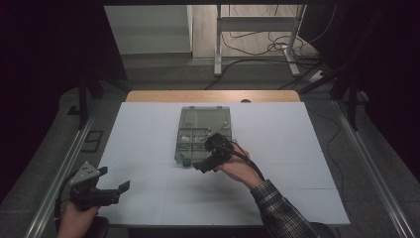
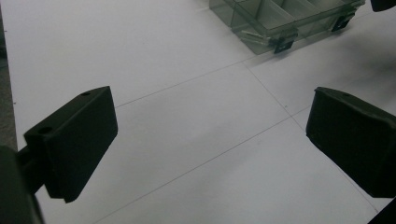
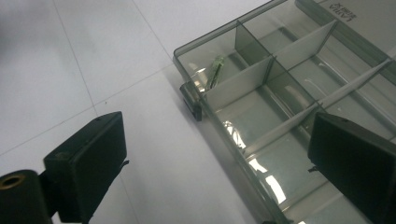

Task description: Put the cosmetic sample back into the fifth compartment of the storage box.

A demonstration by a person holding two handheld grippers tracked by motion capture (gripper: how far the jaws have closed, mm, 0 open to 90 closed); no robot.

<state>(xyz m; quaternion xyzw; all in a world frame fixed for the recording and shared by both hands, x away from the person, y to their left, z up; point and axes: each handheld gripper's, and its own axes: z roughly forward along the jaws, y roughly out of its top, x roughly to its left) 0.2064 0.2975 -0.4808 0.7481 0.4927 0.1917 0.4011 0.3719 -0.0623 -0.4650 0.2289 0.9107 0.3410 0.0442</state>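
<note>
High view: 1 clear compartment box (image 1: 203, 130), 2 open grippers, 1 table (image 1: 148, 148).

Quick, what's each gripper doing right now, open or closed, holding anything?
Left gripper: open, holding nothing, over the white table.
Right gripper: open, holding nothing, at the clear compartment box.

Small upside-down print on the organizer box lid (image 3: 357, 14), too blurred for reading.

The high view looks forward and down over the white tabletop (image 1: 148, 148). Both gripper views sit low and close, sharing the clear compartment box (image 3: 280, 93).
</note>
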